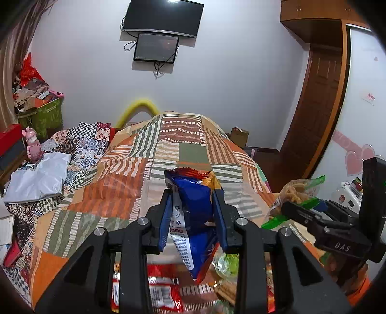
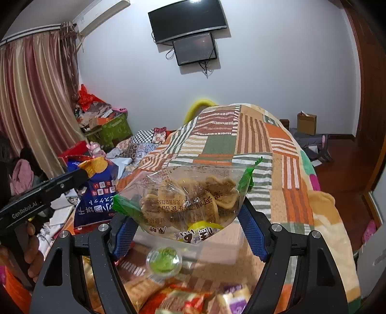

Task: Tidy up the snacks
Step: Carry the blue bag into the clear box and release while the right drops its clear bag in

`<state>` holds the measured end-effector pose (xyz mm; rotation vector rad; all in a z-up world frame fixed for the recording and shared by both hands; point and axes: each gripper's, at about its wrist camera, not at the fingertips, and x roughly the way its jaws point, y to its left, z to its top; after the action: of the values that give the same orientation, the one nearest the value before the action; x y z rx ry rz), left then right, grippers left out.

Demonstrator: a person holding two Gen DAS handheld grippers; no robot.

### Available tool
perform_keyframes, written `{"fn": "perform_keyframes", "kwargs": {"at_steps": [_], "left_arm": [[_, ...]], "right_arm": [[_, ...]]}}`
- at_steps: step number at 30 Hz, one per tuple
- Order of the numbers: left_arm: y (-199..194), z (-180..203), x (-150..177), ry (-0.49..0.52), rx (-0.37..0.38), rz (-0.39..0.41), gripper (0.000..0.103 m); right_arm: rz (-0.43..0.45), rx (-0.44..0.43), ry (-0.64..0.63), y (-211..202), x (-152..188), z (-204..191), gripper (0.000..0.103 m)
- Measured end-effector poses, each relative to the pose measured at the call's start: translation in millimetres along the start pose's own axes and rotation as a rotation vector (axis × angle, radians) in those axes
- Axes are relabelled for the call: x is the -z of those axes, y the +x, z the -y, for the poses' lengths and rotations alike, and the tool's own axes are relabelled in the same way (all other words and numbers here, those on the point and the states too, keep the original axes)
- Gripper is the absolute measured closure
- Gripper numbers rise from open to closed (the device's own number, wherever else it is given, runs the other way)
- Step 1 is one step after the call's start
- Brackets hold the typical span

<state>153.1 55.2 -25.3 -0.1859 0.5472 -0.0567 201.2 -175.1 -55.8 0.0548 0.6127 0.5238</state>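
Snacks hung in both my tongs above the bed. My left tongs point(image 1: 194, 195) were clenched on a blue packet point(image 1: 193, 207), its blue pads pressing the packet's two sides; the crimped red and orange top edge stood up past the fingertips and the lower end hung down toward the near edge. My right tongs point(image 2: 193, 222) grasped a clear bag of brown biscuits point(image 2: 190, 193) with green ends, the pads pinching its lower corners while the bag bulged up between them.

In the right wrist view the blue packet point(image 2: 96, 193) showed to the left of the clear bag, held by the left tongs' black finger point(image 2: 60, 186), with my left hand point(image 2: 31, 253) at the near left edge. In the left wrist view the clear bag point(image 1: 294, 190) sat to the right of the blue packet, near it but apart.

Below both bags, at the near edge, lay a blurred heap of more snacks: a small round cup with green contents point(image 2: 164, 262), red wrappers point(image 1: 159, 292) and pale packets. I could not tell what held them.

Beyond stretched a striped patchwork blanket point(image 1: 168, 154) in orange, green and brown. On the far wall hung a dark screen point(image 1: 162, 17) with a smaller one point(image 1: 156, 47) beneath it.
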Motion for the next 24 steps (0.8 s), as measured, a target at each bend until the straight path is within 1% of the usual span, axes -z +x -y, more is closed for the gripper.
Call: {"fn": "perform_keyframes", "kwargs": {"at_steps": [3,8,11,14,18,24], "left_arm": [[14,-4,-5,-0.005,-0.011,-0.006,0.072],[44,-10,-7,-0.007,-0.017,-0.043,0.074],[64,-14,-3,-0.008,-0.025,-0.084,0.074],[78,-16,2,-0.013,-0.031,-0.118,0.074],[87,-20,6,-0.016,-0.04,-0.142,0.075],[94,-21,11,-0.005,-0.047,-0.171,0.075]], "right_arm": [[-0.014,0.009,-0.018,12,-3,-2,0.028],[-0.071,-0.002,-0.027,36,-4,-2,0.028],[-0.108,0.017,-0.054,52,-2,-3,0.028],[-0.154,0.014,-0.064,65,0,-1,0.028],[-0.192,0.038,-0.078,76,4,0,0.028],[-0.255,0.03,-0.063,92,9,1,0.028]]}}
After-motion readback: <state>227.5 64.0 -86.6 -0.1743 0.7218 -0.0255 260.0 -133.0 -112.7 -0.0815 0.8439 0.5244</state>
